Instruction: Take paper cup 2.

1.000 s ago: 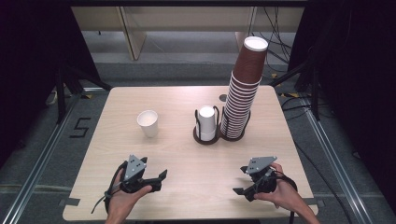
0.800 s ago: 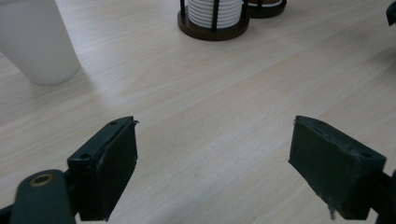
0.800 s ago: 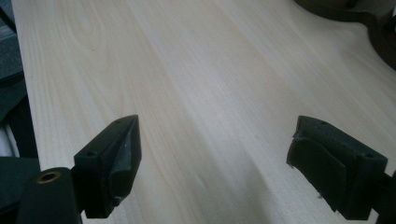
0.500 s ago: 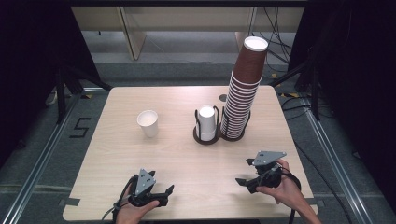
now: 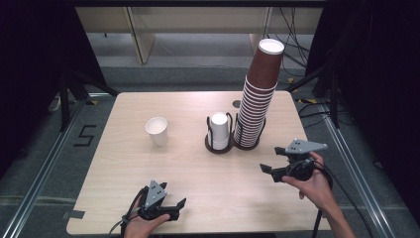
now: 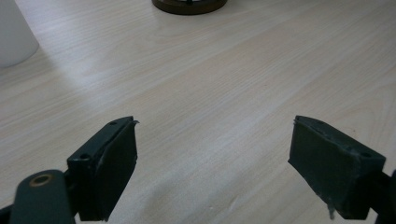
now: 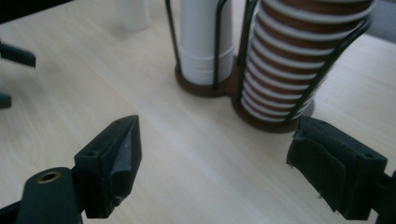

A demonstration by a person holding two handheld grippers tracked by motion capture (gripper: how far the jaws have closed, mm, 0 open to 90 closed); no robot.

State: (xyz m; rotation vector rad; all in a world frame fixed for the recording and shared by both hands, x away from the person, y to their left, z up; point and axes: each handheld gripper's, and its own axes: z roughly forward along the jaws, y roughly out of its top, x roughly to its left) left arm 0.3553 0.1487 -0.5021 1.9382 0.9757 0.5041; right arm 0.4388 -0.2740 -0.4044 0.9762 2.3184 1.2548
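I hold the right gripper raised above the table on its right side, jaws pointing left toward the cup holders. Its jaws stand well apart with nothing between them; in the right gripper view they frame bare wood, and beyond them rise both holders. The tall stack of brown paper cups sits in the right wire holder, leaning slightly, top cup well above the rack. Just beside it on the left, touching bases, the second holder carries a short stack of white cups. A single white cup stands upright and alone on the wood, well apart to the left of the holders.

The left gripper lies low near the front edge of the table, jaws likewise spread and empty. In the left gripper view I see plain tabletop between the pads, the single white cup at upper left.
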